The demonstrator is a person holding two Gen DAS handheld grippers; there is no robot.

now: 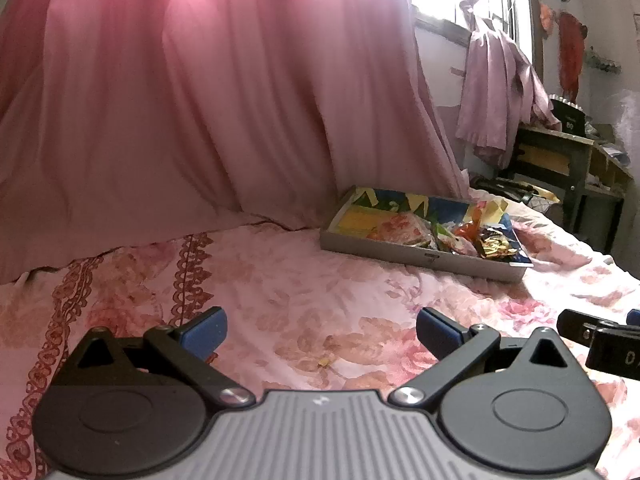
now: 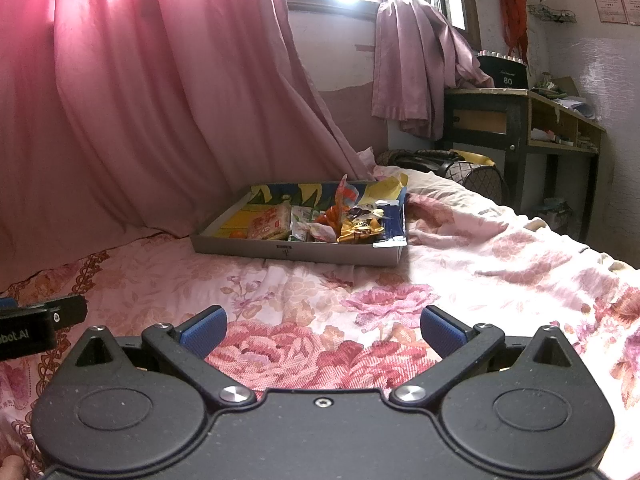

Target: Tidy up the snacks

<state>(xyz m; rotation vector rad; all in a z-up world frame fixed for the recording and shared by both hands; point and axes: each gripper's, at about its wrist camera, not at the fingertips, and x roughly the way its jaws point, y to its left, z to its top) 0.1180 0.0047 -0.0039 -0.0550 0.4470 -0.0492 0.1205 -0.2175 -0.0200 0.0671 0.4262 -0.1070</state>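
Both tongs are held low over the flowered bedspread (image 2: 360,280), side by side and level, presumably so that each camera keeps the goal in sight. The left gripper (image 1: 320,330) is spread wide with nothing between its blue pads, and the right gripper (image 2: 322,330) is likewise spread and empty. The shallow grey box (image 2: 296,250) is set well ahead of both, slightly to the right of the left tongs and almost straight in front of the right ones. The snacks (image 2: 320,222) are heaped inside it towards its right end (a pink biscuit pack (image 2: 269,222), a pale green packet (image 2: 301,220) and a crumpled gold wrapper (image 2: 360,228) can be told apart), while its left end is left mostly bare. No packet is seen lying loose near either pair of tongs. A pink curtain (image 1: 200,100) is hung just beyond the box, so an approach from the near side seems to be favoured. Sorting is judged not yet begun, or nearly finished; which cannot be told.
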